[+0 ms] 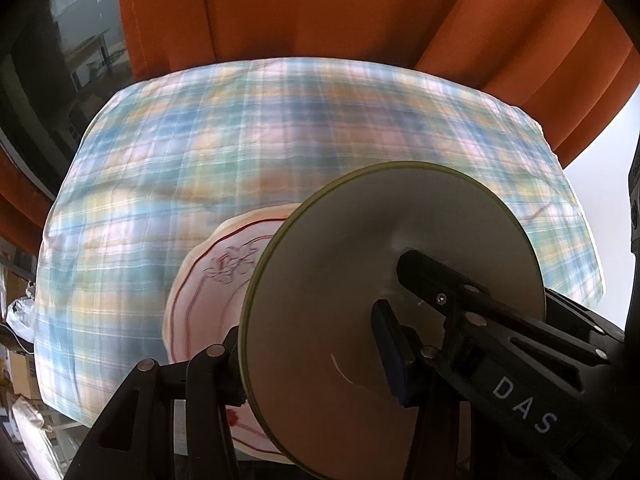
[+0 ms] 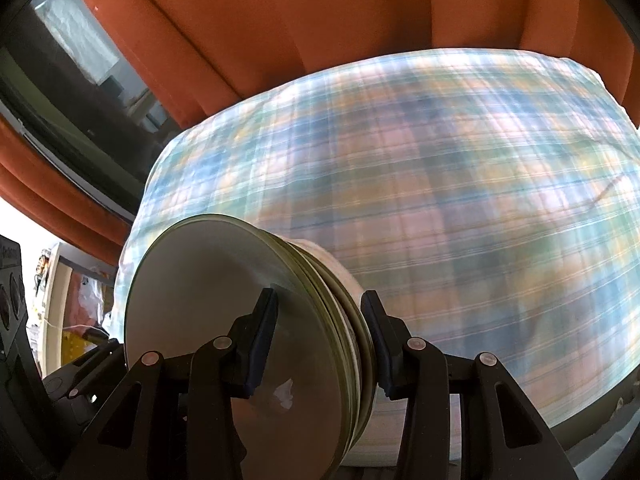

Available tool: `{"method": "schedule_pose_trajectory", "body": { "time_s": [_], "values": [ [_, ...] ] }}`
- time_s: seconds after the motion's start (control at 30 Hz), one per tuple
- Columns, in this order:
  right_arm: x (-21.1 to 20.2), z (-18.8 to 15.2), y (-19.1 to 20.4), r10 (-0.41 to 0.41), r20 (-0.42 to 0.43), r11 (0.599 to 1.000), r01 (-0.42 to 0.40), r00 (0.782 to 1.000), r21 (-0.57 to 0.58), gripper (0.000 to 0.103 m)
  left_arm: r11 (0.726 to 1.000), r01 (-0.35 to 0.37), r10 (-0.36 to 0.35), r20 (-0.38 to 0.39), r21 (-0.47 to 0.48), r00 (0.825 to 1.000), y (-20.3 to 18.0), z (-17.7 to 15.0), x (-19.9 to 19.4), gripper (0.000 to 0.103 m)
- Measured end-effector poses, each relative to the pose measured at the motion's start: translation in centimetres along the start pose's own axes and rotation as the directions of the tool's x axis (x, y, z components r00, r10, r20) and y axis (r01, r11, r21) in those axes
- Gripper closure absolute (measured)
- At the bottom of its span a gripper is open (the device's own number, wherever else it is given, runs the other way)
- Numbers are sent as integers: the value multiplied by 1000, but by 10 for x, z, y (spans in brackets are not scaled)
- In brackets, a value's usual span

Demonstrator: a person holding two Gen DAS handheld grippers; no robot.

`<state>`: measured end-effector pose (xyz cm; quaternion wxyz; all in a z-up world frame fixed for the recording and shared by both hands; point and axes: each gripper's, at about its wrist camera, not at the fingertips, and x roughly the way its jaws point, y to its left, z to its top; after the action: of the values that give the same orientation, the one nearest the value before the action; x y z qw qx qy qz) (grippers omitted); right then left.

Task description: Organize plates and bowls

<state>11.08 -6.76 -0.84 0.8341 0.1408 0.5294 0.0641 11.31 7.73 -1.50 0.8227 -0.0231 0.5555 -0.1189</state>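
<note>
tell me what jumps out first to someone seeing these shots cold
A stack of green-rimmed plates, held on edge and clamped from both sides by the right gripper and left gripper, fills the foreground. Behind it spreads a pastel plaid tablecloth, with orange curtains across the top.

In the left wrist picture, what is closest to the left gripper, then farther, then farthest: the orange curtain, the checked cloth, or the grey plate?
1. Grey plate: clamped in the left gripper.
2. Checked cloth: spread beyond the plate.
3. Orange curtain: hanging behind the cloth, at the top.

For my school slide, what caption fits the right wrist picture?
Right gripper clamps a stack of plates above a plaid cloth.
</note>
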Motion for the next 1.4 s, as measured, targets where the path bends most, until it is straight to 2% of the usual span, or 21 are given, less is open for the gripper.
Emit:
{"method": "schedule_pose_trajectory", "body": {
  "time_s": [0.4, 0.8, 1.03, 1.23, 1.4],
  "values": [
    [28, -12, 42, 2, -51, 1000, -3, 999, -6, 56, 999, -8, 7, -44, -36, 999, 45, -10, 2, 53],
    [40, -3, 38, -50, -59, 998, 51, 997, 21, 57, 1000, 8, -8, -35, 20, 999, 40, 2, 11, 53],
    [41, -3, 43, -97, -48, 995, 96, 994, -13, 55, 999, 20, -19, -29, 25, 999, 40, 1, 17, 52],
    [38, -9, 44, -151, -47, 989, 150, 987, -16, 52, 999, 52, -52, -31, 12, 998, 40, -6, 17, 46],
    [31, -12, 42, -166, -45, 986, 166, 985, -20, 50, 999, 31, -32, 15, 26, 999, 36, -10, 7, 40]
  ]
}}
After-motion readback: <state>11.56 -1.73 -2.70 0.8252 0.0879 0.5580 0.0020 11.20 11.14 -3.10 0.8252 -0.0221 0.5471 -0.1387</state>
